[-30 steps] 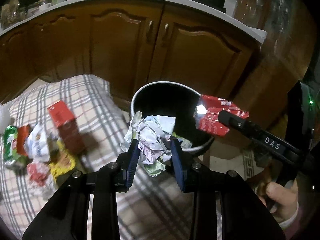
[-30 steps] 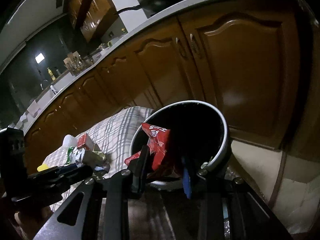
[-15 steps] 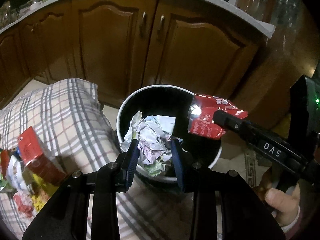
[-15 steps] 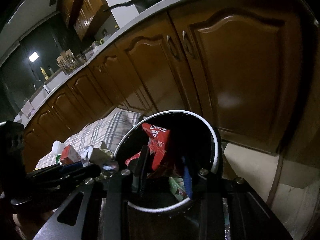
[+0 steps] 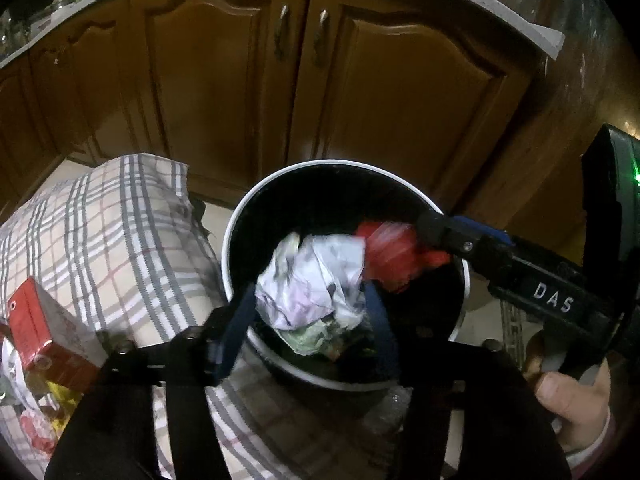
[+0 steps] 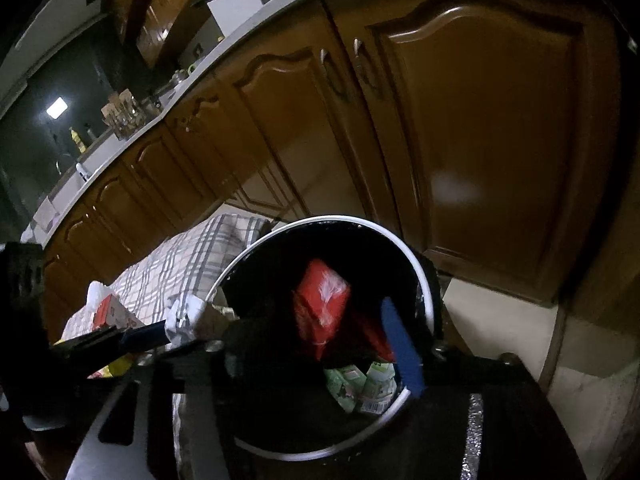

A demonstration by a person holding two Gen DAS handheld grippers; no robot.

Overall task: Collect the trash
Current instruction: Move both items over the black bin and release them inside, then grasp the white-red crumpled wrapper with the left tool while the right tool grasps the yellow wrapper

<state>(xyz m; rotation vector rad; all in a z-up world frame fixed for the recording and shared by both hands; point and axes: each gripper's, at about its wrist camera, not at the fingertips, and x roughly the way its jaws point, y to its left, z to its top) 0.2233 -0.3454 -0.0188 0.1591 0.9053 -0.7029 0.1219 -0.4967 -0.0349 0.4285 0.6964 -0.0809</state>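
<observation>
Both bits of trash right over the bin

Our left gripper (image 5: 308,312) has just been spreading its jaws, crumpled paper (image 5: 316,280) loose between them; our right gripper (image 6: 340,340) likewise, with the red wrapper (image 6: 320,304) between. Both pieces sit directly above the black bin (image 5: 240,224), so they should drop straight in.

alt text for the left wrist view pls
The left gripper, jaws just opened, releases a crumpled paper wad over a round black bin. The right gripper drops a red wrapper there; more trash lies on a plaid cloth.
</observation>
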